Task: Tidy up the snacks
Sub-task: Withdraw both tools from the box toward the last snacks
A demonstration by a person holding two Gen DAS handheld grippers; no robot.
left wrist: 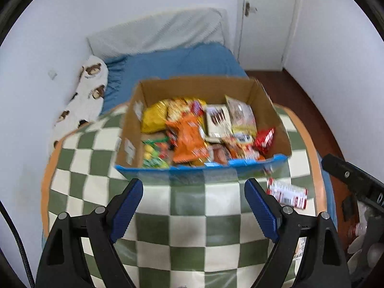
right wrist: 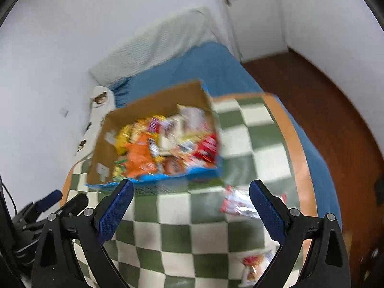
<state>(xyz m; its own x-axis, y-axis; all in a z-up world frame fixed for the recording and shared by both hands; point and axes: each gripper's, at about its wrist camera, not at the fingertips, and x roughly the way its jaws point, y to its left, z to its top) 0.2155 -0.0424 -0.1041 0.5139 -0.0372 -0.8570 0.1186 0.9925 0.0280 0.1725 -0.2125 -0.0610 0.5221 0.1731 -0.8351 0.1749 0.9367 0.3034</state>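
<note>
So the cardboard box (left wrist: 204, 124) sat on the checkered mat (left wrist: 187, 216) that covered part of the bed (left wrist: 182, 60), over toward the mat's far edge, and it was stuffed with snacks. Inside I could make out a yellow bag (left wrist: 153, 117) in the far left part, an orange bag (left wrist: 189, 139) in the middle, a white packet with dark sticks printed on it (left wrist: 217, 120) further right, and a red pack (left wrist: 265, 139) against the right wall. A green and yellow pack (left wrist: 153, 154) lay in the near left corner of the box. Everything was a bit motion-blurred, so labels were unreadable.

One red and white packet (left wrist: 288, 193) lay loose on the mat, just beside the box's near right corner and close to the mat's right edge. In the right wrist view another small snack bag (right wrist: 254, 264) showed at the near right edge of the mat, partly hidden behind the finger.

Left gripper (left wrist: 194, 206) hung over the mat on the near side of the box, fingers spread wide with nothing between them. Right gripper (right wrist: 191, 207) was the same deal, fingers wide apart and holding nothing, with the loose red and white packet (right wrist: 237, 204) just inside its right finger. A bear-print pillow (left wrist: 84, 91) lay along the wall at the bed's left edge
</note>
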